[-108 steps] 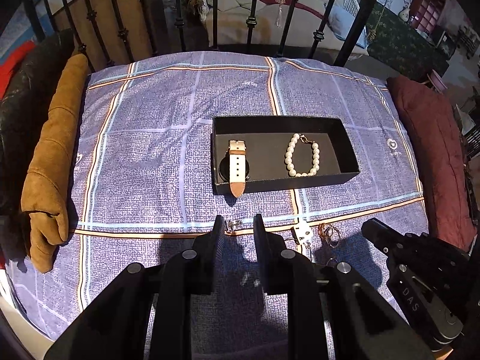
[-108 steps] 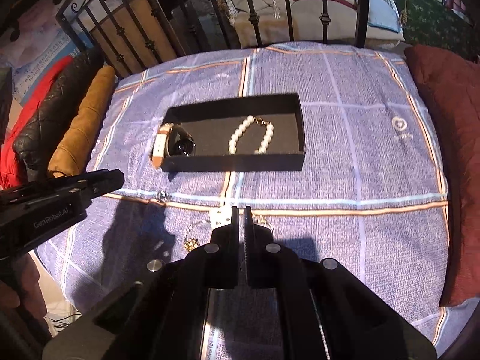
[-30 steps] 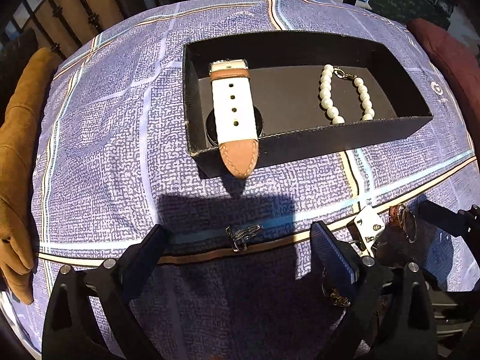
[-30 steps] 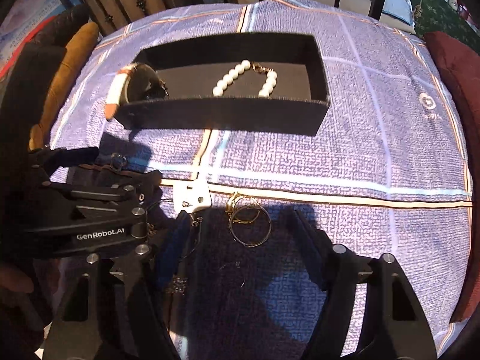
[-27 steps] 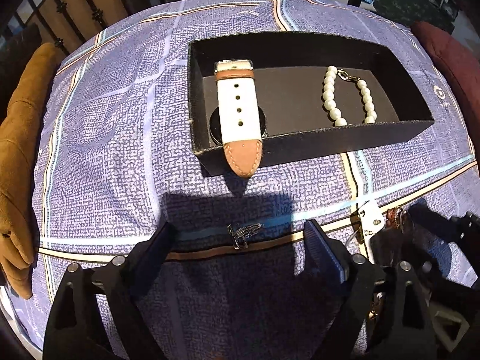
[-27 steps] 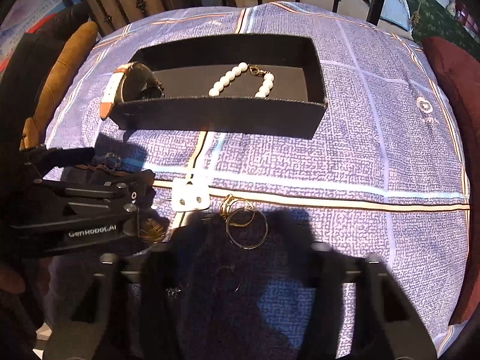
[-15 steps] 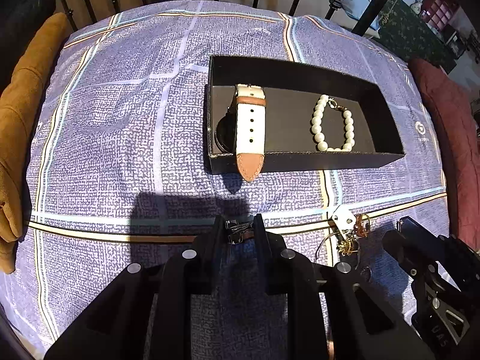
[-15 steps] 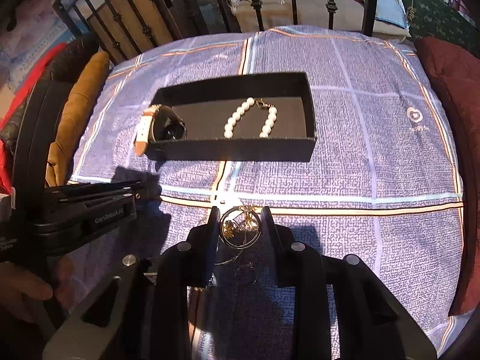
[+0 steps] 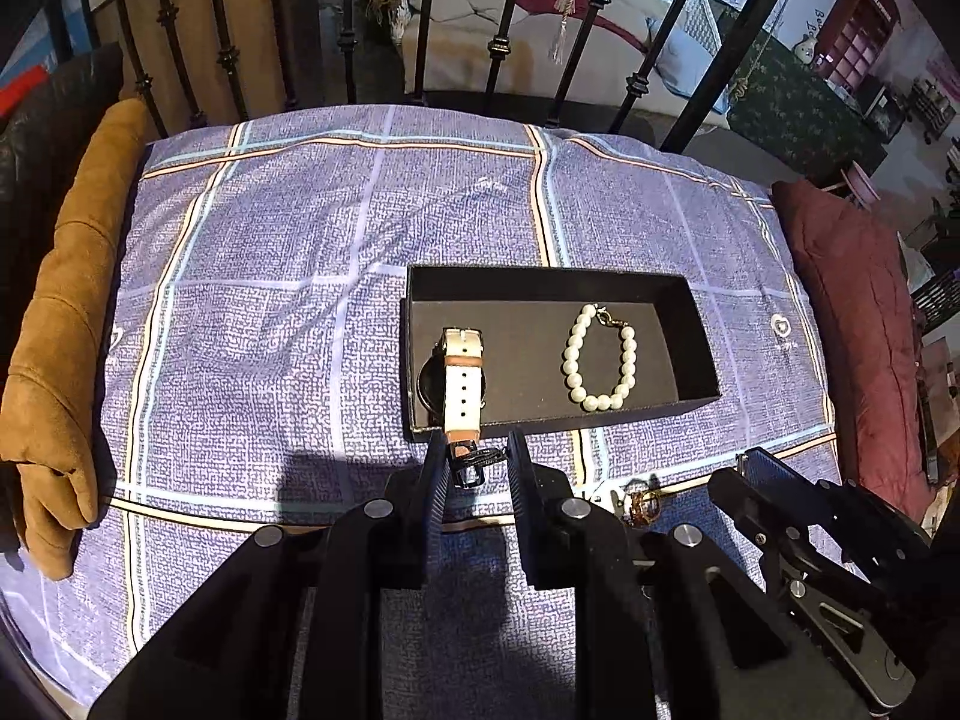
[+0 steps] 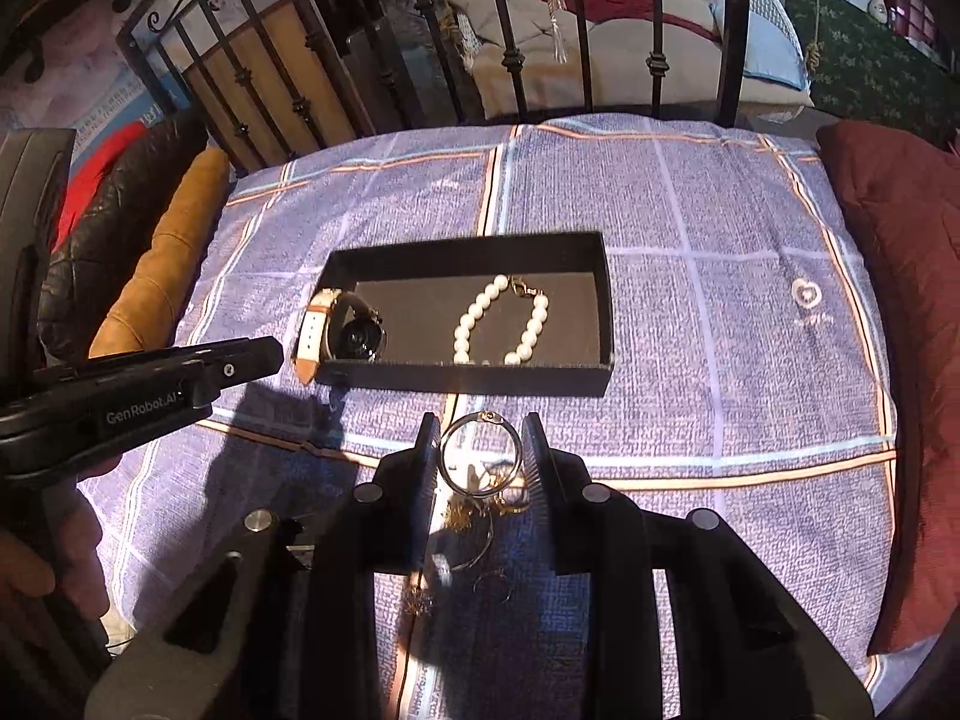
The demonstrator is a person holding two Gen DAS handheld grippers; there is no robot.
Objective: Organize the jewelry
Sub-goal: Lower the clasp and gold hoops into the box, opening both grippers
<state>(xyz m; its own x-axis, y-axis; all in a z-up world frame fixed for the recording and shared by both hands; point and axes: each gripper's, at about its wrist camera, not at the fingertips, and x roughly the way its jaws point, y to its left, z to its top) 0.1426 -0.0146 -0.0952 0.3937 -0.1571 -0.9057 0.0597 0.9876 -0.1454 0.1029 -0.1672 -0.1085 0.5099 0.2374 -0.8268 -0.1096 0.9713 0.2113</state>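
A black open box lies on the purple checked cloth. In it are a watch with a white strap at its left end and a pearl bracelet to the right. My left gripper is shut on a small dark metal clasp piece, held above the cloth just in front of the box. My right gripper is shut on a gold ring hoop with small gold pieces dangling under it. The left gripper's body shows at the left of the right wrist view.
More gold jewelry lies on the cloth near the front. A tan cushion lies at the left, a dark red cushion at the right. Black iron rails stand behind the cloth. A hand holds the left gripper.
Both grippers stood wide open low over the cloth; each has shut on its piece and risen. The clasp piece and the ring hoop have left the cloth.
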